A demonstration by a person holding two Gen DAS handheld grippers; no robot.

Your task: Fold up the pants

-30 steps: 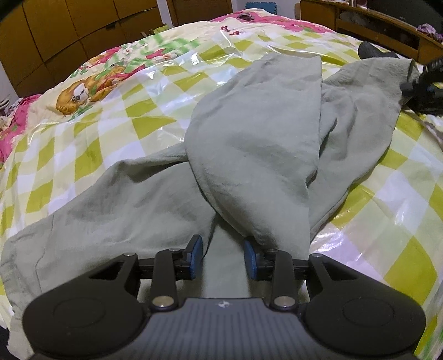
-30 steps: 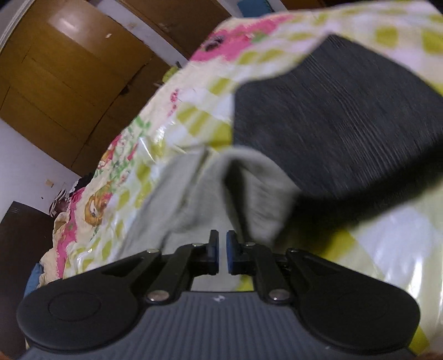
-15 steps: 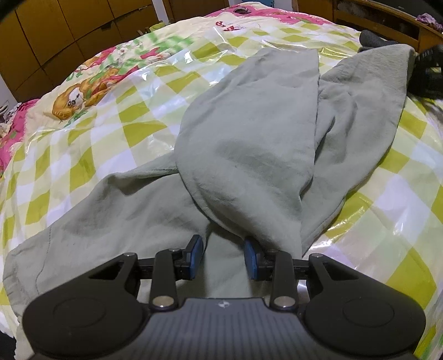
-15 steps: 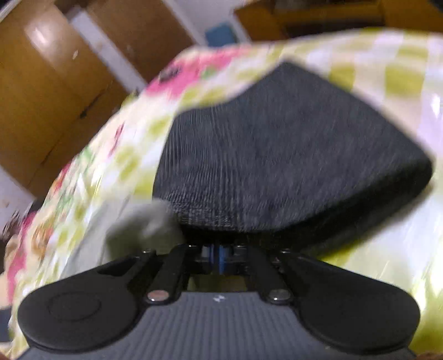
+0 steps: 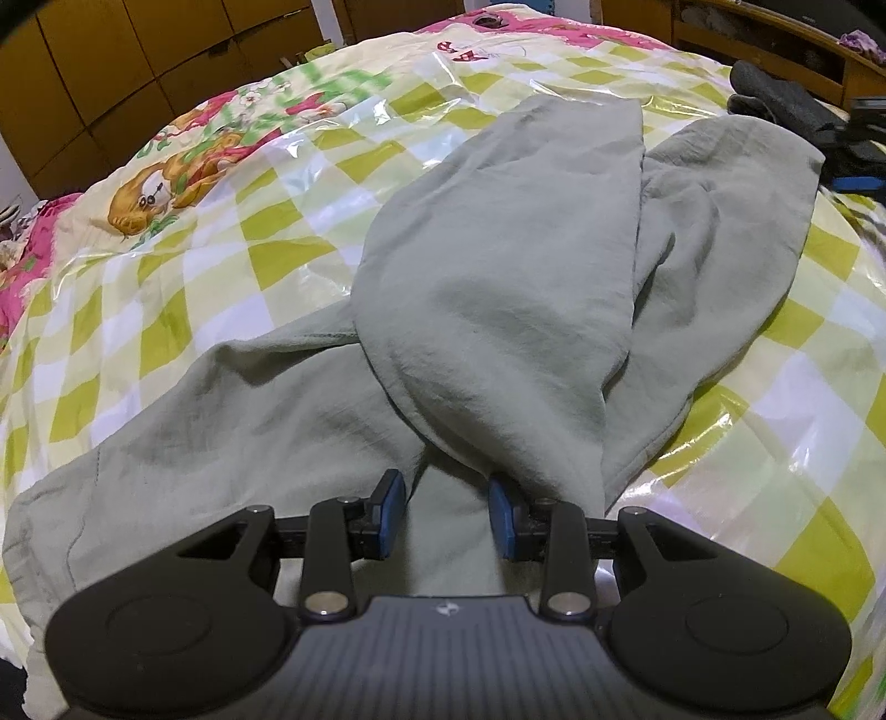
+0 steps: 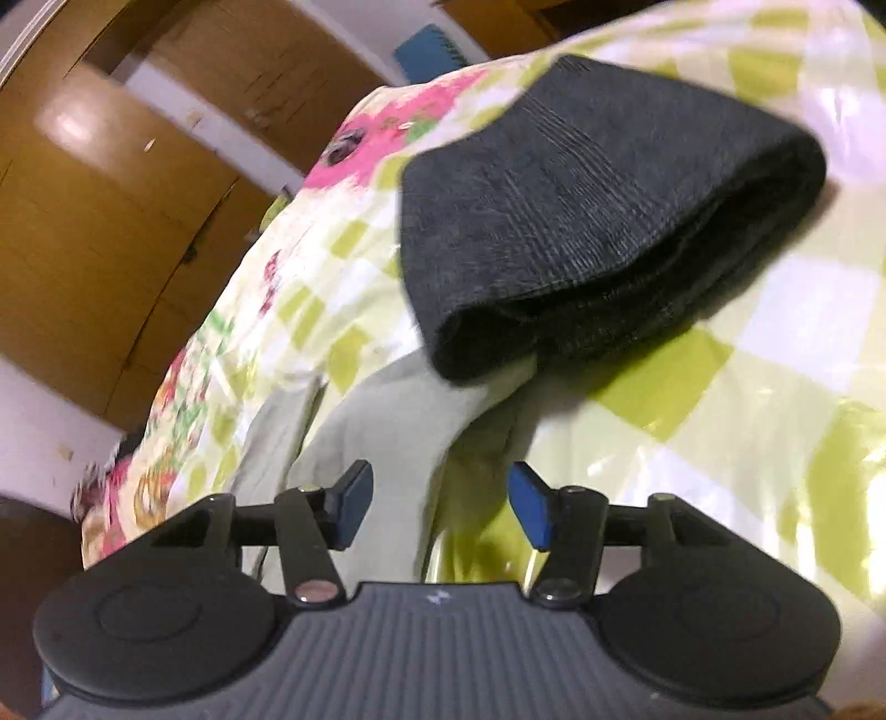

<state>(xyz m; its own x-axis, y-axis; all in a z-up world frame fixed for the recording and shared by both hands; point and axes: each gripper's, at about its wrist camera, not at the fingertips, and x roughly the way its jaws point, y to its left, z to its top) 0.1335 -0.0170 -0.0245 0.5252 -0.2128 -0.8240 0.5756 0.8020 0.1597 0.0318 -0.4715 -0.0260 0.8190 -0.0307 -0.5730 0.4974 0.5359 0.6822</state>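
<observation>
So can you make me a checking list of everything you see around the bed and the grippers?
Surface: bed under a shiny green-and-white checked cover with cartoon pictures.
Job's things: grey-green pants, one leg laid over the other, waist part spread to the left in the left view, still wrinkled.
Clutter: folded dark grey cloth on the cover, resting on the end of a pant leg.
Grippers: left gripper partly open with pants fabric between its pads; a grip cannot be told. Right gripper jaws opening, pant fabric below them, nothing pinched.
Cables: nothing seen.
Surroundings: brown wooden cupboards; wooden bed frame; white wall.
</observation>
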